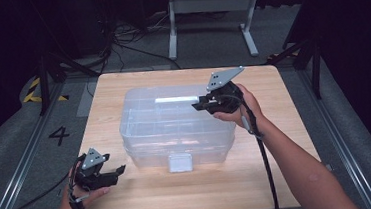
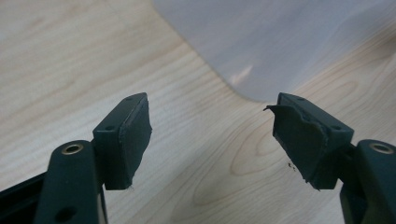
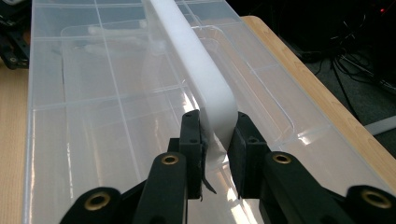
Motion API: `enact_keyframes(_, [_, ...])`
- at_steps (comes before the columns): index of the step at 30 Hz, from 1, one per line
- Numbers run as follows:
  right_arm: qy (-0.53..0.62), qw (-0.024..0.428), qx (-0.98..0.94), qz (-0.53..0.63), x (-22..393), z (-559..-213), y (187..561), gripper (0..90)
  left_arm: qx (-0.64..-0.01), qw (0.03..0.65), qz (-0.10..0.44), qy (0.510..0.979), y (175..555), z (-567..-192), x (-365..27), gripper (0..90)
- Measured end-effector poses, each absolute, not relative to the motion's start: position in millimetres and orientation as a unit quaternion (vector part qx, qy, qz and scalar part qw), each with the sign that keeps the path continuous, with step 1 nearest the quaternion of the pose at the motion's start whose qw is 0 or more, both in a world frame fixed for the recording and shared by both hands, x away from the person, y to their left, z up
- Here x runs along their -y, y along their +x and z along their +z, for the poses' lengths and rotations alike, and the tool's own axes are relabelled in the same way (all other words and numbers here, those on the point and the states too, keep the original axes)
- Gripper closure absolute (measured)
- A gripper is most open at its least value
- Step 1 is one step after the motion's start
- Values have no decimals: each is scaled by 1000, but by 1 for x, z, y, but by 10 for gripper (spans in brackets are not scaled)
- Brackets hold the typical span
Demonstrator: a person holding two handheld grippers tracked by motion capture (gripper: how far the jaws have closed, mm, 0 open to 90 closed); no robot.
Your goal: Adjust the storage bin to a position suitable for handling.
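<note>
A clear plastic storage box with inner dividers stands in the middle of the wooden table. A white handle runs along its lid. My right gripper is shut on the near end of that handle, at the box's right rear. My left gripper hovers above the table's front left, just off the box's corner. Its jaws stand open with bare wood between them, and the box's rounded corner lies beyond them. The pad on its right finger looks torn.
A white latch sits at the box's front middle. Bare wood surrounds the box on all sides. Beyond the table's far edge stand a white metal frame and loose cables on the grey floor.
</note>
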State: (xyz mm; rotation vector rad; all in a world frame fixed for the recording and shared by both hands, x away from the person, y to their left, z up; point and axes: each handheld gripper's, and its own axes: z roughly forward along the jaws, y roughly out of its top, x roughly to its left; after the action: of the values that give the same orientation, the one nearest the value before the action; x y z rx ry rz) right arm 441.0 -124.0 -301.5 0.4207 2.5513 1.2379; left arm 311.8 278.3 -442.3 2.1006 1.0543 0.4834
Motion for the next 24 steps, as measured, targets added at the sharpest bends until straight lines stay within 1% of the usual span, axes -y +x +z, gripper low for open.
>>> enact_keyframes(2, [149,133,-881,428,124,-300,443,774,-397,375,193,815,309,-432,-276,317])
enact_keyframes(4, [152,128,-881,430,125,-299,445,774,-386,387,189,816,307,-425,-273,373])
enact_keyframes(6, [153,126,-880,431,125,-298,446,774,-381,388,195,816,305,-420,-269,401])
enact_keyframes(9, [157,123,-881,429,125,-297,447,773,-374,393,198,817,303,-415,-265,410])
enact_keyframes(11, [158,122,-881,428,124,-296,448,772,-363,394,203,820,302,-410,-261,440])
enact_keyframes(15, [163,121,-882,424,123,-293,449,770,-351,403,204,820,298,-402,-256,465])
enact_keyframes(24, [173,118,-885,417,122,-286,454,762,-348,427,197,811,298,-391,-249,557])
